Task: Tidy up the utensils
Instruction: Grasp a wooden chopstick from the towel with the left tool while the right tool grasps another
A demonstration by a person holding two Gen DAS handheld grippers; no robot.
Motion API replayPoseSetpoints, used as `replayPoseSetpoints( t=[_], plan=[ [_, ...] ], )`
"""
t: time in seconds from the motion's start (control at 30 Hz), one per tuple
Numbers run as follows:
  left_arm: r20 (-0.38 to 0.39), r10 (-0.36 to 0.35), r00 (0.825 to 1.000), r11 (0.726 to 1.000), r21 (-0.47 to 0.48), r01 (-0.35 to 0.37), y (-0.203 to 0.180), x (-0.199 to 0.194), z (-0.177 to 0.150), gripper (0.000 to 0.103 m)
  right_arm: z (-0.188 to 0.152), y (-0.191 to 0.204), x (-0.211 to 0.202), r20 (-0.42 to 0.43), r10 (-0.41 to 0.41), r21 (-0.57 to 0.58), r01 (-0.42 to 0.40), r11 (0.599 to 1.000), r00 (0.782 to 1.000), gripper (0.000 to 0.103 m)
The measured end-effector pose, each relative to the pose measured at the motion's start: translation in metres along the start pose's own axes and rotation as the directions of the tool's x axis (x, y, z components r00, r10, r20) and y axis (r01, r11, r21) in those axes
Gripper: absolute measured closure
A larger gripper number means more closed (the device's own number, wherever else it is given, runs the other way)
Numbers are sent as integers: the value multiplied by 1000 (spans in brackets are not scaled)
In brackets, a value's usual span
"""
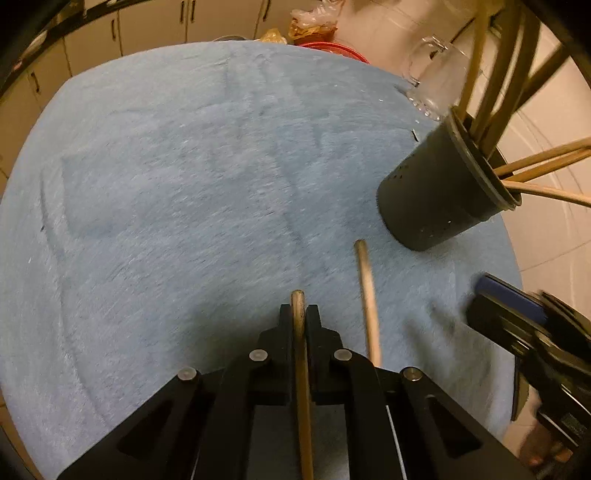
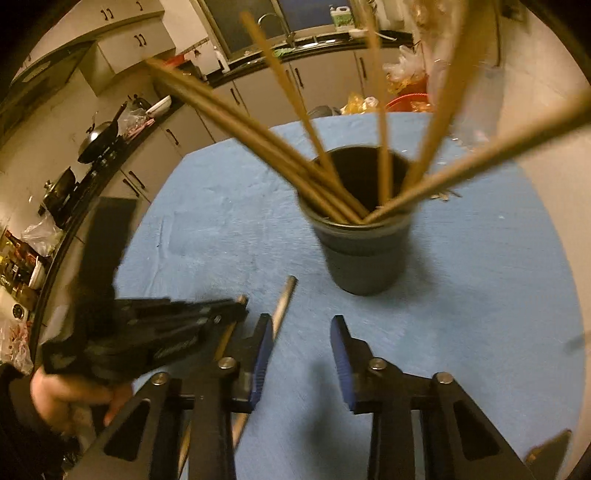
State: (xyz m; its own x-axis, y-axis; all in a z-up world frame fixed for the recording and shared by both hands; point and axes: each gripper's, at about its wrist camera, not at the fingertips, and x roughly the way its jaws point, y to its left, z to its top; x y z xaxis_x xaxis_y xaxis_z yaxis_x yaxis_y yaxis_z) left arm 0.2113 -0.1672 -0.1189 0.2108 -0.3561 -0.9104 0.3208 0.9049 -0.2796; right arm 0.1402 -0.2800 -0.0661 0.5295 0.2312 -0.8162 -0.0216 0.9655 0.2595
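Note:
A dark cup (image 1: 439,192) holding several wooden chopsticks (image 1: 491,74) stands at the right of the round table with a blue cloth (image 1: 184,184). It also shows in the right wrist view (image 2: 364,251) straight ahead. My left gripper (image 1: 298,314) is shut on one chopstick (image 1: 301,369). A second chopstick (image 1: 367,295) lies on the cloth just right of it, and also shows in the right wrist view (image 2: 282,301). My right gripper (image 2: 301,332) is open and empty above the cloth, in front of the cup. The left gripper (image 2: 236,310) is beside its left finger.
A clear glass mug (image 1: 432,81) lies behind the cup near the table's far right edge. Red basket and plastic bags (image 1: 317,33) sit beyond the far edge. Kitchen counter with wok and cabinets (image 2: 99,140) runs along the left. Tiled floor lies to the right.

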Motion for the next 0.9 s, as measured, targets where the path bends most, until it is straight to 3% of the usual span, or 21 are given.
replayPoseSetpoints(
  t=[0.17, 0.33, 0.47, 0.57, 0.9],
  plan=[
    [-5, -14, 1000, 999, -50, 13, 27, -13, -9, 96, 5, 17, 41, -15, 16, -20, -17, 1000, 1000, 76],
    [7, -58, 998, 994, -97, 59, 46, -18, -18, 96, 10, 24, 75, -27, -56, -29, 55, 998, 998, 76],
    [12, -72, 997, 990, -118, 73, 47, -19, -22, 96, 16, 34, 86, -32, -133, -95, 129, 987, 991, 90],
    [1, -83, 997, 988, -129, 82, 50, -19, -18, 96, 13, 35, 86, -58, -107, -101, 101, 990, 993, 93],
    [-57, 31, 998, 998, -49, -34, 26, -8, 4, 95, 1, 34, 87, -92, -116, -144, 102, 984, 989, 92]
  ],
)
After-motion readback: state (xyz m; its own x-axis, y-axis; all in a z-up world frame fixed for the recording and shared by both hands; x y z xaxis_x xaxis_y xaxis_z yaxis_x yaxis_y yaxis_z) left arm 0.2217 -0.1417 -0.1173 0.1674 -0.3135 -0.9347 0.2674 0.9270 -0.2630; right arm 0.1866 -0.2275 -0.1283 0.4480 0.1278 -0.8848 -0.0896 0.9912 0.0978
